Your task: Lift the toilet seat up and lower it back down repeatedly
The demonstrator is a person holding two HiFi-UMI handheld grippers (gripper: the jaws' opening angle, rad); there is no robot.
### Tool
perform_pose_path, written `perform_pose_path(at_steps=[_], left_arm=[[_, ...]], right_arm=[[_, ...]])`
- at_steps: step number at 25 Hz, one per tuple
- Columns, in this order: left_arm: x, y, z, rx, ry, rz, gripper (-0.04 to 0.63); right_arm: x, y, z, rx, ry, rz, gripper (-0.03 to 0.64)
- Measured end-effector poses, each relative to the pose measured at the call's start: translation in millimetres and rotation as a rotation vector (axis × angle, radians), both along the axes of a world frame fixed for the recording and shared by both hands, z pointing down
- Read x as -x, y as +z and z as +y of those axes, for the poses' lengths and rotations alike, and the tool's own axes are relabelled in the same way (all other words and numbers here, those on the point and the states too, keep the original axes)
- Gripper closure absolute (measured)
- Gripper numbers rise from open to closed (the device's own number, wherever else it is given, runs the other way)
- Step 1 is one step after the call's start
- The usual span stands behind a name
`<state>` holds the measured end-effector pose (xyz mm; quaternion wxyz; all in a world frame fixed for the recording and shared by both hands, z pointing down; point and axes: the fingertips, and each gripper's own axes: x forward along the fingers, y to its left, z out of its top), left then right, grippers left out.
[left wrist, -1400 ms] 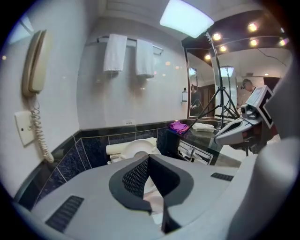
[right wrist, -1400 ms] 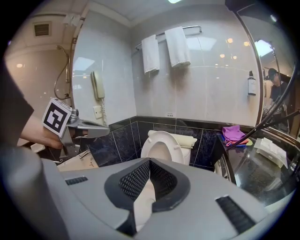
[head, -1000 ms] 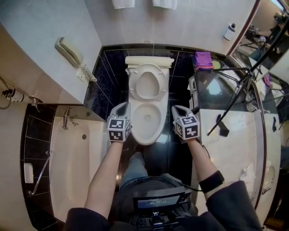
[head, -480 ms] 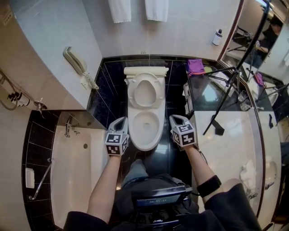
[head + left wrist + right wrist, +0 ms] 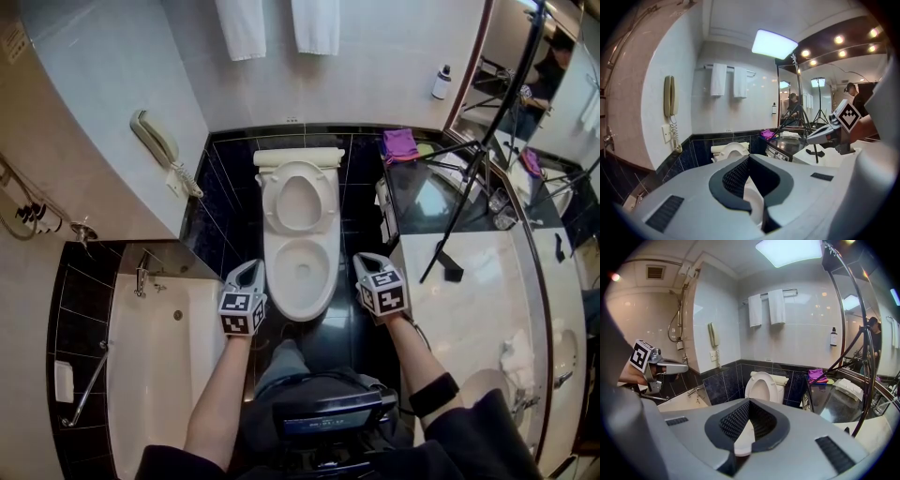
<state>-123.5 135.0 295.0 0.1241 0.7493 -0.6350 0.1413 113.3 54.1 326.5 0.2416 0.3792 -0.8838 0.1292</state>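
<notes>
The toilet seat (image 5: 293,199) stood raised at twelve o'clock of the bowl (image 5: 302,281). The left gripper (image 5: 250,267), at eight o'clock, and the right gripper (image 5: 362,259), at four, were clenched empty. Nudged closed-jawed, the seat could slam down.

2 narrow strips of dark floor (image 5: 349,323) flank the toilet bowl (image 5: 302,267), with the left tool (image 5: 248,269) over one and the right tool (image 5: 364,262) over the other. The bathtub (image 5: 159,394) bounds the left strip, the worktop (image 5: 469,319) the right; a tripod (image 5: 457,211) slants over it.
</notes>
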Motion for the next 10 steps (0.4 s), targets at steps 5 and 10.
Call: perform_pose_path(at_steps=[5, 10], left_arm=[[-2.1, 4.1, 3.0, 0.008, 0.003, -0.001, 0.603], [-4.5, 7.9, 7.9, 0.014, 0.002, -0.001, 0.603]], right_arm=[[-1.4, -0.2, 0.0, 0.001, 0.002, -0.004, 0.603], [-1.9, 1.7, 2.9, 0.006, 0.002, -0.005, 0.603]])
